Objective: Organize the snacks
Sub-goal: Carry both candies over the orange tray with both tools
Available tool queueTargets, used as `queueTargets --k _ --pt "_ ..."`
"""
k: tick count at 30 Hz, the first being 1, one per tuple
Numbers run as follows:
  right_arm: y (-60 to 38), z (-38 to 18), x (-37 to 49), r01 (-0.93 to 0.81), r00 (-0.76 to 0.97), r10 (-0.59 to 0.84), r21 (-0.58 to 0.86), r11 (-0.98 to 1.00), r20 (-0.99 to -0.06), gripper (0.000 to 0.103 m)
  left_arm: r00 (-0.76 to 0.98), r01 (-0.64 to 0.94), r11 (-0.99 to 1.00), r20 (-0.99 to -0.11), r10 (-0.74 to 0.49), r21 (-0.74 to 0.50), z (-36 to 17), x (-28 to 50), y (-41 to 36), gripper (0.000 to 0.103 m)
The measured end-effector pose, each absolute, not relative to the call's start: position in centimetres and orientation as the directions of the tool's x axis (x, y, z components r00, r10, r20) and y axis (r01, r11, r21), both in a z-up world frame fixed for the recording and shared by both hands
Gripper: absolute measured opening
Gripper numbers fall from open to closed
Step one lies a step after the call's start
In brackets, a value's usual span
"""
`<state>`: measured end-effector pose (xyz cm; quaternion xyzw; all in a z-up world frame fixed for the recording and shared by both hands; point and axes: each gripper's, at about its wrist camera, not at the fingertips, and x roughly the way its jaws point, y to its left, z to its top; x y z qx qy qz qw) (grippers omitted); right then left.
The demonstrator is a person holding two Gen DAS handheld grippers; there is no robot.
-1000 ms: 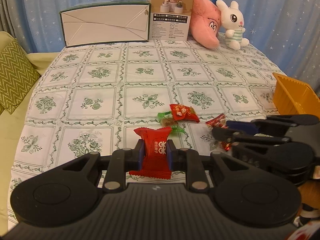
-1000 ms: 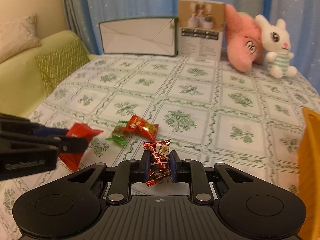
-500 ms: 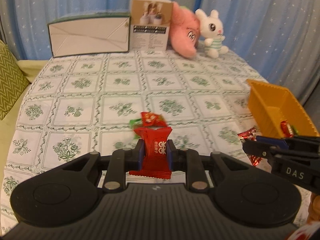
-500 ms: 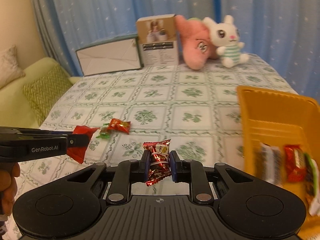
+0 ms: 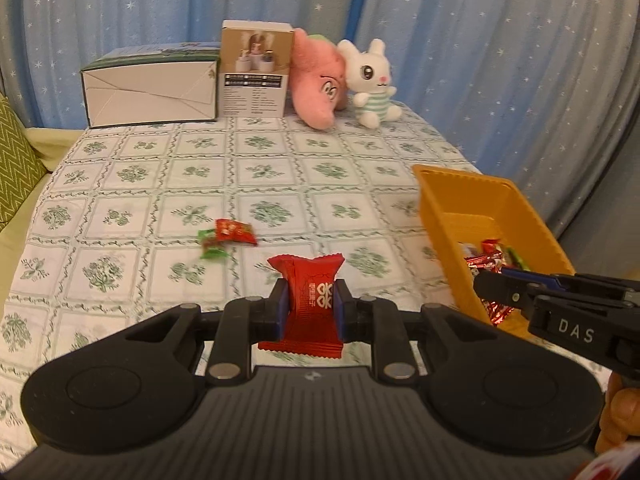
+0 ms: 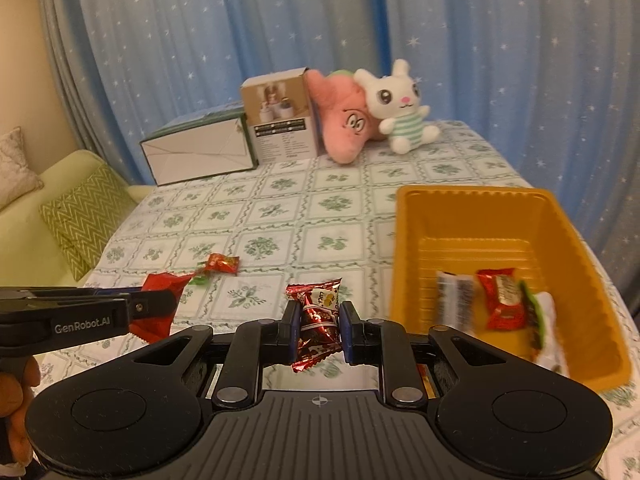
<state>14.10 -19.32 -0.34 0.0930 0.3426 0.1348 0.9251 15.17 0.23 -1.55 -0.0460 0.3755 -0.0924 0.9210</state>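
A: Where does each snack sit?

B: The red packet point(image 5: 310, 304) stands upright, long axis vertical, clamped in the left gripper point(image 5: 309, 307); the foil candy point(image 6: 318, 316) is pinched in the right gripper point(image 6: 319, 322).

A: And the orange tray point(image 6: 408, 240)?

B: Ahead and to the right of both grippers, the right gripper nearer, almost at its near rim. Both point downward over the tablecloth point(image 5: 280, 184). Two loose candies point(image 5: 226, 236) lie ahead-left.

Tablecloth point(image 6: 340, 216) left of orange tray point(image 6: 404, 264) lies bare.
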Motion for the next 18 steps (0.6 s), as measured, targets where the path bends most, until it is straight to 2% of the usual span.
queueTargets --k 18 --pt "-26.8 0.9 10.3 -0.048 0.758 0.218 0.281 0.959 -0.615 0.021 0.669 0.268 0.950 -0.678 -0.305 -0.163 0.7 12.2 -7.4 0.020"
